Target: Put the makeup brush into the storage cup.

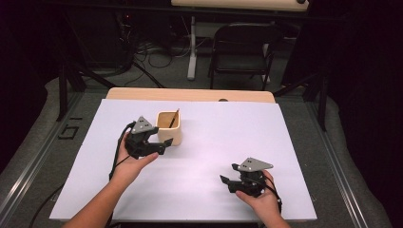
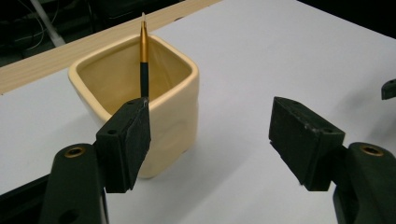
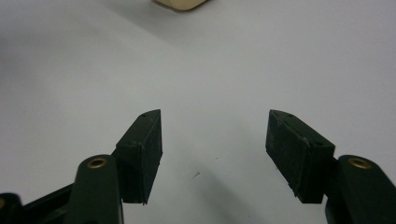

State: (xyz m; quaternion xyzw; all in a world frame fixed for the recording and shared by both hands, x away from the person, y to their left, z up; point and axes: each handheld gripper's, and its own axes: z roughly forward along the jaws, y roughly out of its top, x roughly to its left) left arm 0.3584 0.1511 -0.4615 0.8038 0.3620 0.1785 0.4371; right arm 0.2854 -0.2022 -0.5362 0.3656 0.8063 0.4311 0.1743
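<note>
A cream square cup [image 1: 168,127] stands on the white table sheet [image 1: 214,137] left of centre. A thin black-and-gold brush [image 1: 174,118] leans inside it. Seen from the left gripper view, the cup [image 2: 159,93] sits just ahead, with the brush [image 2: 144,60] upright against its near wall. My left gripper [image 1: 164,144] is beside the cup's near left side, jaws wide apart with nothing between them [image 2: 210,135]. My right gripper [image 1: 228,175] rests low over the sheet at the front right, open and empty [image 3: 215,144].
A wooden table edge [image 1: 190,94] runs behind the sheet. Beyond it stand a black folding chair [image 1: 242,47] and a desk leg [image 1: 191,47] among floor cables. The cup's bottom corner [image 3: 182,3] shows at the top of the right gripper view.
</note>
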